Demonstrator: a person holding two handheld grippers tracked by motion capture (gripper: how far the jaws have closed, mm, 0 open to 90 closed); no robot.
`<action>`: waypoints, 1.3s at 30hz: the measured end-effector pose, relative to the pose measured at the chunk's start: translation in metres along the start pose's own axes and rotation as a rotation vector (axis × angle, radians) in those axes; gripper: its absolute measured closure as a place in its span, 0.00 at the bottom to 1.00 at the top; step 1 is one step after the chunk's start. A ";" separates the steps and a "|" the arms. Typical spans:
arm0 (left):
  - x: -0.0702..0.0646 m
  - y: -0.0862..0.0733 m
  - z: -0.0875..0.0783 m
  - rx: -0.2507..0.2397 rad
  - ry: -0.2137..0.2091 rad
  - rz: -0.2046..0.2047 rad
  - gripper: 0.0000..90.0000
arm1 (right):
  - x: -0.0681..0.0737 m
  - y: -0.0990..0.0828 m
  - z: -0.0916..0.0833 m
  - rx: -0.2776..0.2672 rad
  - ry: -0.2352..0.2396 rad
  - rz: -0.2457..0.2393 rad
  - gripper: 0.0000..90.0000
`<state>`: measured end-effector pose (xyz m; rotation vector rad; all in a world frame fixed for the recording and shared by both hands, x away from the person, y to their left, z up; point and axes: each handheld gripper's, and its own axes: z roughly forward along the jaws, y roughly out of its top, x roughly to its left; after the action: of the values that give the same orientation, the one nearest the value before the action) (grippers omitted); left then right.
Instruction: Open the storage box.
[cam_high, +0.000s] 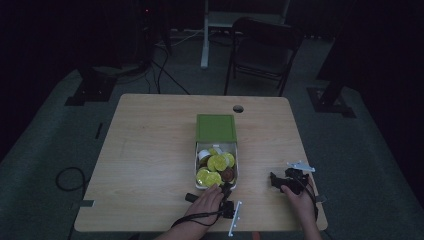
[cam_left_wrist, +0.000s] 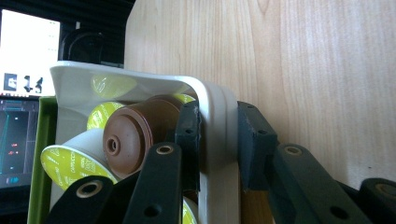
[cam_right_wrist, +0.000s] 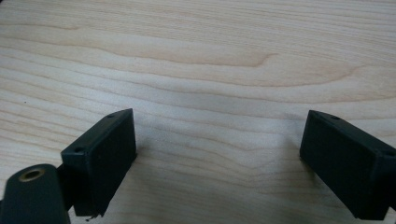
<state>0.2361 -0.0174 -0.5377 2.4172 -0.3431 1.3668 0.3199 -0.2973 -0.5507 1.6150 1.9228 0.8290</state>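
Note:
A white tray (cam_high: 197, 165) slides out of a green sleeve (cam_high: 216, 128) in the middle of the table and holds several yellow-green capsules (cam_high: 215, 162) and a brown capsule (cam_high: 228, 174). My left gripper (cam_high: 226, 192) is at the tray's near right corner. In the left gripper view its jaws (cam_left_wrist: 218, 135) are shut on the tray's white wall (cam_left_wrist: 212, 95), one jaw inside beside the brown capsule (cam_left_wrist: 130, 140), the other outside. My right gripper (cam_high: 277, 181) rests to the right of the tray, and its jaws (cam_right_wrist: 219, 158) stand open over bare wood.
The wooden table (cam_high: 150, 150) has a round cable hole (cam_high: 238, 108) near its far edge. A folding chair (cam_high: 262, 50) stands beyond the table. A lit screen (cam_left_wrist: 28, 51) shows past the tray in the left gripper view.

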 end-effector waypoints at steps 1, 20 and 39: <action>-0.001 0.000 -0.001 -0.004 -0.004 0.007 0.81 | 0.000 0.000 0.000 0.000 0.000 0.000 0.11; 0.008 -0.004 -0.012 -0.104 -0.118 -0.167 0.66 | 0.000 0.000 0.000 0.000 0.000 0.000 0.11; 0.020 -0.024 -0.034 -0.217 -0.265 -0.447 0.65 | 0.000 0.000 0.000 0.000 0.000 0.000 0.11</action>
<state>0.2287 0.0178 -0.5079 2.3077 -0.0054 0.7796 0.3199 -0.2973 -0.5507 1.6152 1.9234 0.8290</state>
